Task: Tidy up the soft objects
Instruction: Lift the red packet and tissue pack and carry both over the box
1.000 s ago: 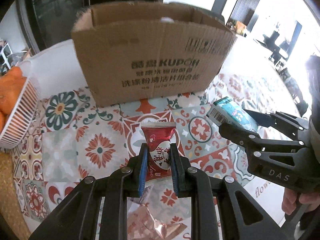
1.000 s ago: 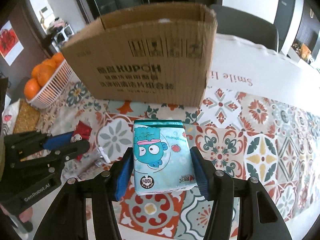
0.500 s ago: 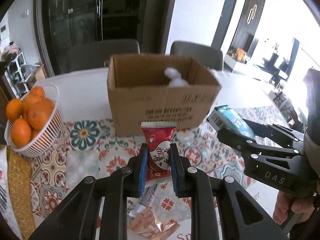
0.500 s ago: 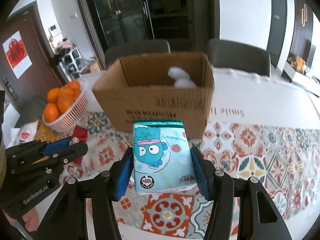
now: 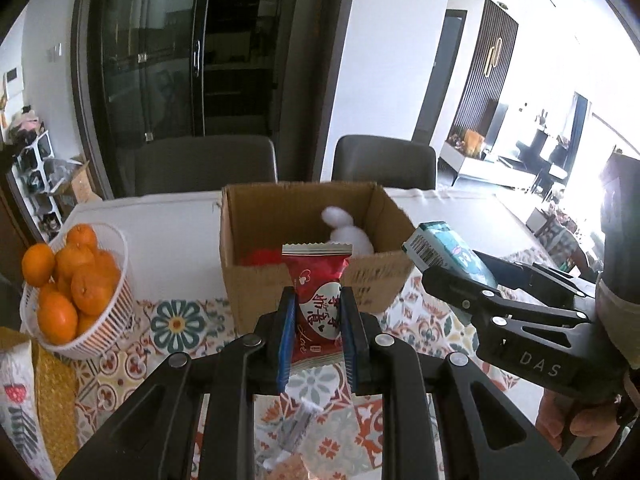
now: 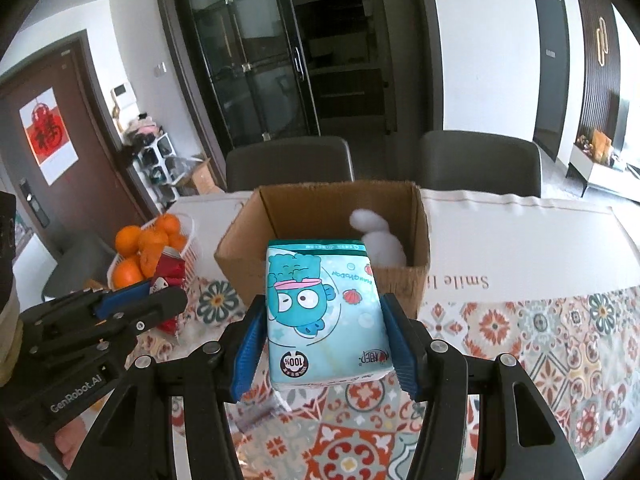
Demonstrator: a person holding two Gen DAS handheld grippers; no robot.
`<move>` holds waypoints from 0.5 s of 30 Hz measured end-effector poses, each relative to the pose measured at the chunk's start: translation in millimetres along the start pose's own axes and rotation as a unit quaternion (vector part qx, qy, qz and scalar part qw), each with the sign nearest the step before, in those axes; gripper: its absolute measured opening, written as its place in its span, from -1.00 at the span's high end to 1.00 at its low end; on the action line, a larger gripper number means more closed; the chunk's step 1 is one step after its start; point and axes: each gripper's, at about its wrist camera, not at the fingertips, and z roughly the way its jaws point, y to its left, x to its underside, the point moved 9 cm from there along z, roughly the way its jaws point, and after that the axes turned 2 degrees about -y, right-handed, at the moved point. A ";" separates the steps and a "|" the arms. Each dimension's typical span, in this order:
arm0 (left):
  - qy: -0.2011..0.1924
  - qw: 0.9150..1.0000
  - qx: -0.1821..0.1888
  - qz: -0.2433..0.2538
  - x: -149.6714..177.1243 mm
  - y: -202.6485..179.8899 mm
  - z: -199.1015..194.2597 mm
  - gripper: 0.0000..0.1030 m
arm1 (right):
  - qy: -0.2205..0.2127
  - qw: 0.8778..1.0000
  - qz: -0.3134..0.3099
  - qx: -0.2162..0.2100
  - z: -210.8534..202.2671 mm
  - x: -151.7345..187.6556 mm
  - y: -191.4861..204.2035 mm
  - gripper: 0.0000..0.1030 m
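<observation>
The cardboard box [image 5: 312, 248] sits open-topped at twelve o'clock from both grippers, just beyond and below their held loads, so the coming move looks like a short carry forward and over its near wall. The left gripper [image 5: 316, 320] is clamped narrowly on a red snack packet [image 5: 318, 300], which stands upright with its long axis running away from the fingers toward the box. The right gripper [image 6: 326, 340], jaws about half spread, presses its blue pads against the two sides of a teal tissue pack [image 6: 324, 312], whose long axis also points at the box. Both grippers tilt downward over the patterned tablecloth [image 6: 560, 344], side by side; in the left view the right one lies at three o'clock, and neither looks clearly nearer the box. Inside the box a white plush toy [image 6: 380, 240] rests against the right wall, with something red [image 5: 262, 258] at the left of the floor, leaving room, I judge, in between. A basket of oranges [image 5: 72, 292] stands at nine o'clock, well clear of the path.
</observation>
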 end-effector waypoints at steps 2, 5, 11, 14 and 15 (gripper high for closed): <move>-0.005 1.000 -0.002 0.002 -7.9 -0.1 0.7 0.58 | -0.005 1.000 0.003 0.003 0.9 -8.2 -1.7 -0.10; -0.008 1.000 -0.001 0.005 -18.7 0.5 4.9 0.58 | -0.010 1.000 0.003 0.004 4.1 -20.4 -3.0 -0.10; -0.002 1.000 0.001 0.010 -39.8 3.4 20.0 0.58 | -0.006 1.000 -0.003 0.009 20.0 -42.1 -5.8 -0.10; 0.006 1.000 0.003 0.007 -47.6 6.7 30.9 0.58 | 0.001 1.000 -0.005 0.010 29.7 -49.9 -8.4 -0.11; 0.009 1.000 0.003 0.005 -50.0 7.9 34.3 0.58 | 0.003 1.000 -0.005 0.010 32.4 -51.8 -9.0 -0.11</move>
